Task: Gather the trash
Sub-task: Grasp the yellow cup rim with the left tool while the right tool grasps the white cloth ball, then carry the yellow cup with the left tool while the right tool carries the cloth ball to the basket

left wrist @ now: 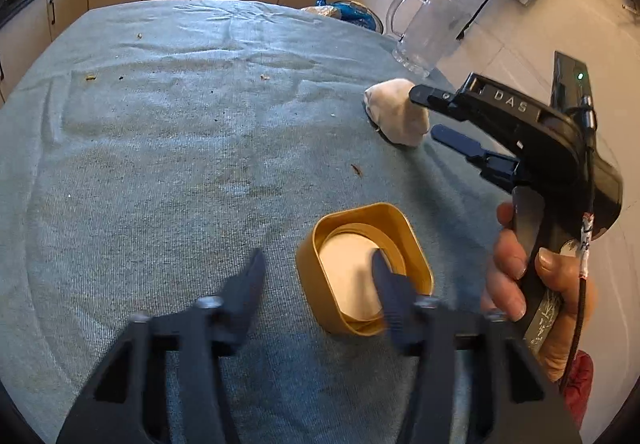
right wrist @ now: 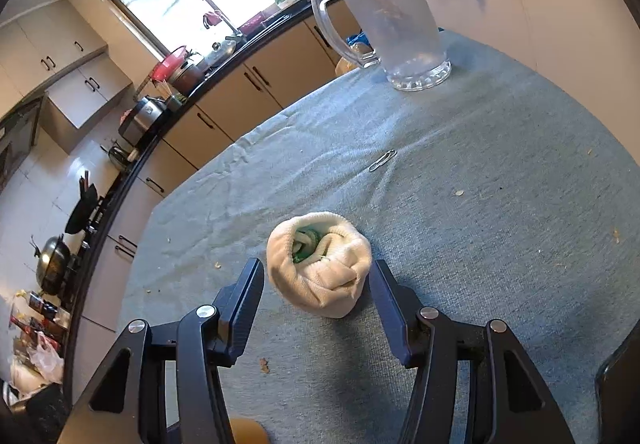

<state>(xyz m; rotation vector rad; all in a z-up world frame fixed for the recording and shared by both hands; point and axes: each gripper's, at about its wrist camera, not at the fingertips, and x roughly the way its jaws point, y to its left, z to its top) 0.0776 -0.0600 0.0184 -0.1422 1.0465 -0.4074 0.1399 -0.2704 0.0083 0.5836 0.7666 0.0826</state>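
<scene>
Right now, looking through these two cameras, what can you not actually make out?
- Left wrist view: the left tongs blur one fingertip over the gold lid, so contact is unclear.
- Right wrist view: the white sock bundle folds over something green; what it is stays hidden.
- Right wrist view: an orange object is cut off by the bottom edge.

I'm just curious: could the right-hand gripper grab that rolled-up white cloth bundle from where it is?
Probably yes. The right gripper is open, its fingers flank the rolled white cloth bundle, and nothing lies between them.

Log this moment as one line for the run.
left gripper: open over yellow lid | right gripper: open around white bundle | nothing held
</scene>
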